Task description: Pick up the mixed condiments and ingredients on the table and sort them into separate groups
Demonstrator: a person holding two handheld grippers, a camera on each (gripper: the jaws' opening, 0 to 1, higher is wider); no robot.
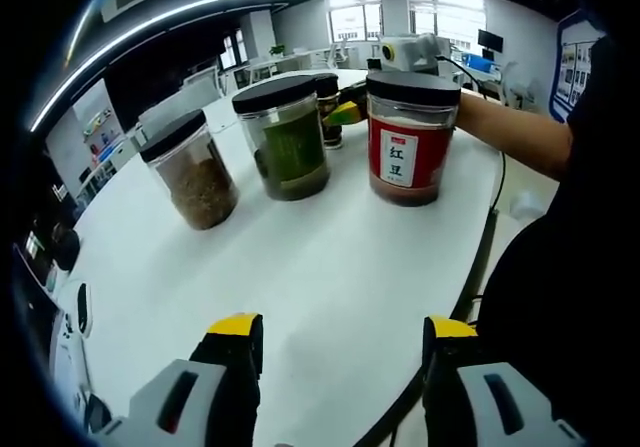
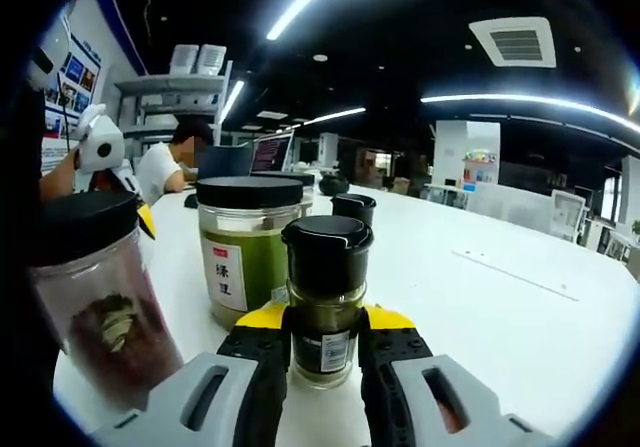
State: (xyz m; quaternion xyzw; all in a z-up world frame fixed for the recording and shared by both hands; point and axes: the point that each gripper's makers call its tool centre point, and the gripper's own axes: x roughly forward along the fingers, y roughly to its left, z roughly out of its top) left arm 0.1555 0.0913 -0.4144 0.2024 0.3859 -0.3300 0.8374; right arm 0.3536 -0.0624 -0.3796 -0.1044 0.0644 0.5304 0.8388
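Indoors, on a white table (image 1: 330, 267), right fingers (image 2: 325, 352) clasp a small jar (image 2: 325, 302); left fingers (image 1: 340, 342) spread, empty.

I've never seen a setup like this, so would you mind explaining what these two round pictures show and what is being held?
There is no robot here: a person holds a two-jaw gripper in each hand, and a fisheye camera rides on each, looking forward along its jaws.

The left gripper view shows the left gripper, jaws apart and holding nothing, above a white table. On the table stand three large black-lidded jars: a brown-filled jar, a green-filled jar and a red-labelled jar.

The right gripper view shows the right gripper with its yellow-tipped jaws on either side of a small dark-lidded bottle, apparently gripping it. Behind it stands the green-filled jar, and the red-labelled jar is near the left edge. A person sits at a laptop in the background.
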